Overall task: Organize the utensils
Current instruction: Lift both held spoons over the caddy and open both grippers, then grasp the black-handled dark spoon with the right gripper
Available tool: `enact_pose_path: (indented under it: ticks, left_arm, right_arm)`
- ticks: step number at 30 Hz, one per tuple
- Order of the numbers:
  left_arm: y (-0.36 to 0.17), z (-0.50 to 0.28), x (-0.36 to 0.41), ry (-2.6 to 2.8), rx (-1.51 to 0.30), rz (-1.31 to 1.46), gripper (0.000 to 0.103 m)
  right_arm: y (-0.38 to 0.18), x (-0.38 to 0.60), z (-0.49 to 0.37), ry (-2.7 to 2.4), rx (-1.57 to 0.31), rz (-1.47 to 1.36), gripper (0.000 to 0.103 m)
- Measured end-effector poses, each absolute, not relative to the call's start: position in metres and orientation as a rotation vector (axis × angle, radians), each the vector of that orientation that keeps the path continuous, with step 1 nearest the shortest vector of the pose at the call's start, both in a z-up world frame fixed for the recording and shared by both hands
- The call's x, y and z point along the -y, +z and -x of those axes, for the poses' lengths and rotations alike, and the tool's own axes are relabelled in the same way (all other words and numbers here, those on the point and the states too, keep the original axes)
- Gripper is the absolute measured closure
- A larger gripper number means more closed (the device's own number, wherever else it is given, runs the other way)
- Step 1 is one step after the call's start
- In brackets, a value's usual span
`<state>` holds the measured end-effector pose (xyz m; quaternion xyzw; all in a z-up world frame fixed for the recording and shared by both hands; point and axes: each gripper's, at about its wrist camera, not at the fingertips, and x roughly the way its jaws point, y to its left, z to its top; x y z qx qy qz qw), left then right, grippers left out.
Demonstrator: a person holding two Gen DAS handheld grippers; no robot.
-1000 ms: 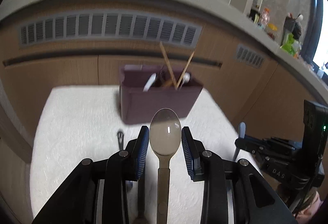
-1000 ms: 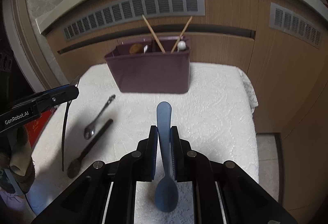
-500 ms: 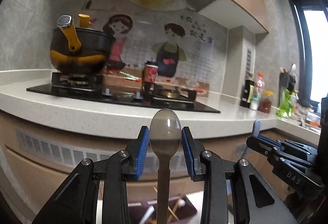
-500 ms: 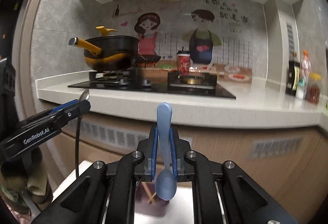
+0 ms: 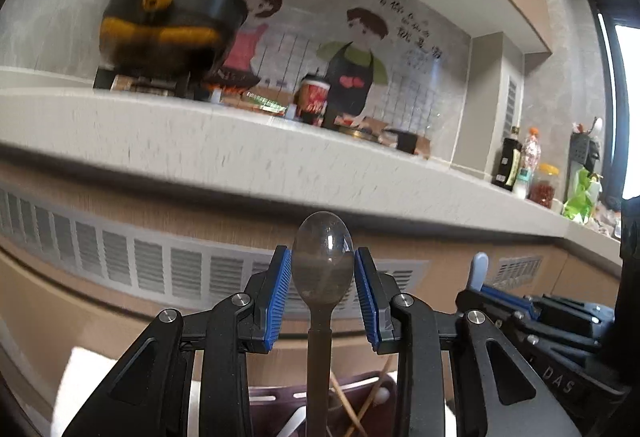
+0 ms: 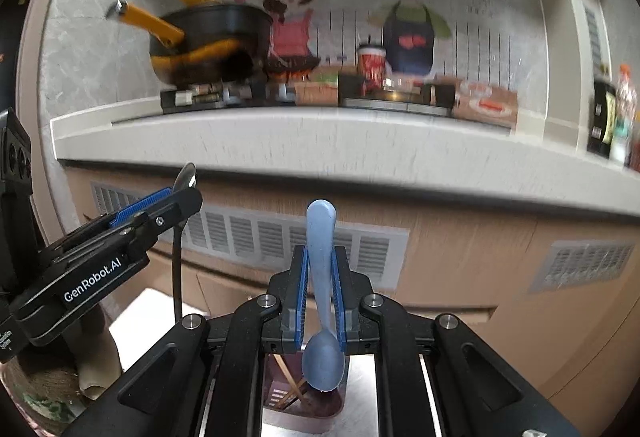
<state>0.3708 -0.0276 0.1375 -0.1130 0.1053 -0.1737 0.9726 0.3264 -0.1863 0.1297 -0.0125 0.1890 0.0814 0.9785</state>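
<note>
Gripping blue spoon point(image 6: 320, 269) in right gripper point(image 6: 319, 291), left gripper point(image 5: 322, 289) clamping dark spoon point(image 5: 321, 277).

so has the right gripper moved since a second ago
Yes. The right gripper, shut on the blue spoon, has risen: the purple holder dropped from mid-view to the bottom edge, below its fingertips.

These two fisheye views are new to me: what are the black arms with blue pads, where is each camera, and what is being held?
No robot here: a person carries a handheld two-finger tool in each hand, with a camera on each looking along its fingers. The left view shows the left tool with a brownish translucent spoon, bowl up, between its blue pads. The right view shows the right tool shut on a blue spoon, bowl down. Below both sits a dark purple utensil box holding chopsticks. A kitchen counter with a pot fills the background.
</note>
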Motion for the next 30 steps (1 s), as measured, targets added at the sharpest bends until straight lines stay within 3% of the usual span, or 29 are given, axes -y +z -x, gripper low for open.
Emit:
enact_pose_path:
  ticks: [2, 4, 5, 9, 13, 18, 23, 30]
  left_arm:
    - [0.124, -0.377, 0.028, -0.344, -0.227, 0.23, 0.068]
    - [0.109, -0.384, 0.026, -0.339, -0.268, 0.238, 0.054]
    - [0.103, -0.388, 0.024, -0.341, -0.299, 0.246, 0.041]
    - [0.091, -0.385, 0.004, -0.294, -0.399, 0.277, 0.039]
    - [0.086, -0.365, -0.014, -0.219, -0.522, 0.248, 0.039]
    - [0.063, -0.316, -0.037, -0.161, -0.625, 0.186, 0.031]
    - [0.028, -0.271, -0.057, -0.096, -0.744, 0.138, 0.029]
    - [-0.013, -0.217, -0.076, -0.015, -0.854, 0.072, 0.029]
  right_arm:
    - [0.116, 0.186, -0.335, 0.173, -0.405, 0.012, 0.092]
    - [0.101, 0.187, -0.342, 0.214, -0.456, -0.006, 0.091]
    - [0.093, 0.188, -0.346, 0.213, -0.488, -0.017, 0.084]
    - [0.072, 0.198, -0.338, 0.143, -0.525, -0.015, 0.05]
    - [0.058, 0.209, -0.316, 0.089, -0.554, -0.018, 0.039]
    - [0.032, 0.206, -0.282, 0.044, -0.612, -0.013, 0.014]
    - [0.004, 0.193, -0.249, 0.045, -0.695, 0.001, 0.006]
    - [-0.045, 0.141, -0.213, 0.111, -0.861, 0.072, 0.006]
